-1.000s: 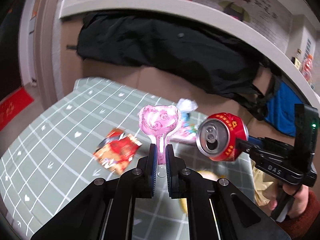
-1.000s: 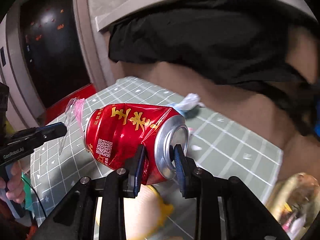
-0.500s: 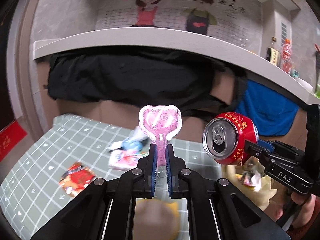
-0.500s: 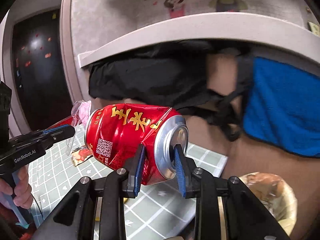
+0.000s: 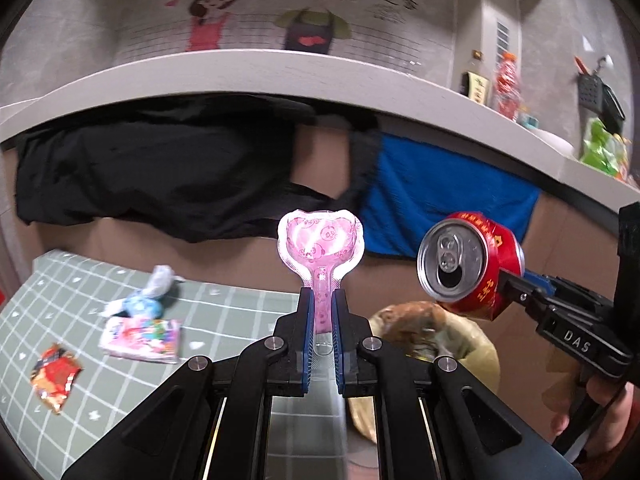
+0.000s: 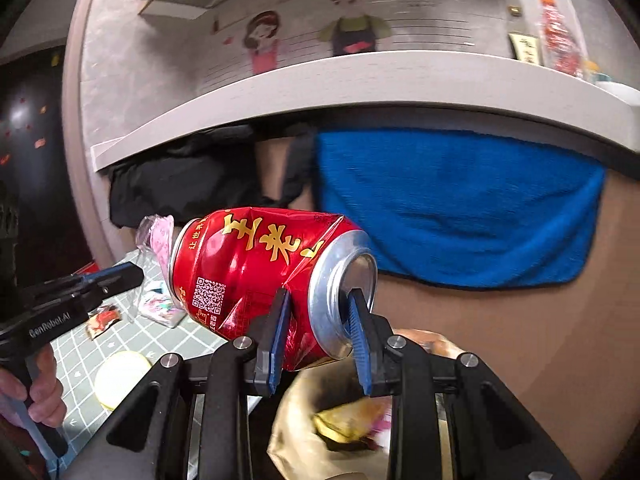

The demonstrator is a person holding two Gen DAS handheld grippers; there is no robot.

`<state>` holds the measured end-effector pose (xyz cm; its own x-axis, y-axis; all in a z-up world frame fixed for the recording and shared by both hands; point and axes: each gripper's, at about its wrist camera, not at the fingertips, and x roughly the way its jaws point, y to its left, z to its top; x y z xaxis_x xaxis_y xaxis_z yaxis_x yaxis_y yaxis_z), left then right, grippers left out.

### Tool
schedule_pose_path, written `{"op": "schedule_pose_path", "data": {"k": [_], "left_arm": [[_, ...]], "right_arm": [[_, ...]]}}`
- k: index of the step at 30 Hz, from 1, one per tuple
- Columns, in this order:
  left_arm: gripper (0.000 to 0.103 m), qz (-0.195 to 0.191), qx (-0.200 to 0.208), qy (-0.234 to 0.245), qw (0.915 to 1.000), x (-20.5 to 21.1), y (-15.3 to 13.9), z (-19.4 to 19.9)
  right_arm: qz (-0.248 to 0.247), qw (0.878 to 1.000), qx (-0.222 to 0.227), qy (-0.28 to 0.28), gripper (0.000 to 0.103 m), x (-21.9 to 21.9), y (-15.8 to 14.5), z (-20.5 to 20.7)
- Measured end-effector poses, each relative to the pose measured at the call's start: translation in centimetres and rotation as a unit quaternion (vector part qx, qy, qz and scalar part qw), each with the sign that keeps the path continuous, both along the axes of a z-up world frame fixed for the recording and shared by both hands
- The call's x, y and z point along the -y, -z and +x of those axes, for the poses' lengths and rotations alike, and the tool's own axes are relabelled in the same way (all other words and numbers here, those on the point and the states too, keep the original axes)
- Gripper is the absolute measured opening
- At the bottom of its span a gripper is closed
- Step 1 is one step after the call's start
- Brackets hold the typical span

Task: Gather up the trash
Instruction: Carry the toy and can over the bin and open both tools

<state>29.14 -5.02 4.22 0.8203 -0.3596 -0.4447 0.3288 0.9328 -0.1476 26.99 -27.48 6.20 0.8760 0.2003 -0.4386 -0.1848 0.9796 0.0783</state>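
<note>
My left gripper is shut on the stem of a pink heart-shaped plastic wrapper and holds it upright in the air. My right gripper is shut on a dented red drink can, one finger hooked inside its rim; the can also shows in the left wrist view. A yellowish trash bag with scraps inside sits open just below the can; it also shows in the left wrist view. The left gripper with the pink wrapper shows at the left of the right wrist view.
On the green gridded mat lie a pink snack packet, a blue-white crumpled wrapper and a red wrapper. A round yellow lid lies near the mat's edge. Black cloth and a blue towel hang under a shelf.
Both grippers have swung right with their loads, away from the mat. The trash bag has come into view beneath the can. Both grips are unchanged.
</note>
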Motion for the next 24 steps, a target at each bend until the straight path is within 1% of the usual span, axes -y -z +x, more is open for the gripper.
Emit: {"op": "schedule_pose_path", "data": {"k": [5, 9, 15, 18, 24], "left_arm": [[0.009, 0.006, 0.000, 0.032, 0.9995, 3.1, 0.8, 0.5], [0.009, 0.004, -0.020, 0.055, 0.9983, 5.0, 1.5, 1.3], [0.009, 0.005, -0.031, 0.074, 0.9968, 7.2, 2.3, 1.9], [0.009, 0.002, -0.046, 0.085, 0.9953, 8.1, 2.9, 2.5], [0.009, -0.009, -0.074, 0.094, 0.9928, 9.3, 4.3, 4.0]], "right_arm": [[-0.001, 0.999, 0.001, 0.033, 0.027, 2.9, 0.2, -0.8], [0.007, 0.999, -0.003, 0.048, 0.027, 4.5, 0.5, -0.8], [0.021, 0.998, -0.013, 0.064, 0.027, 6.1, 1.7, -0.6], [0.027, 0.997, -0.021, 0.067, 0.027, 6.8, 2.4, -0.3], [0.032, 0.996, -0.031, 0.079, 0.027, 8.0, 3.1, 0.1]]}}
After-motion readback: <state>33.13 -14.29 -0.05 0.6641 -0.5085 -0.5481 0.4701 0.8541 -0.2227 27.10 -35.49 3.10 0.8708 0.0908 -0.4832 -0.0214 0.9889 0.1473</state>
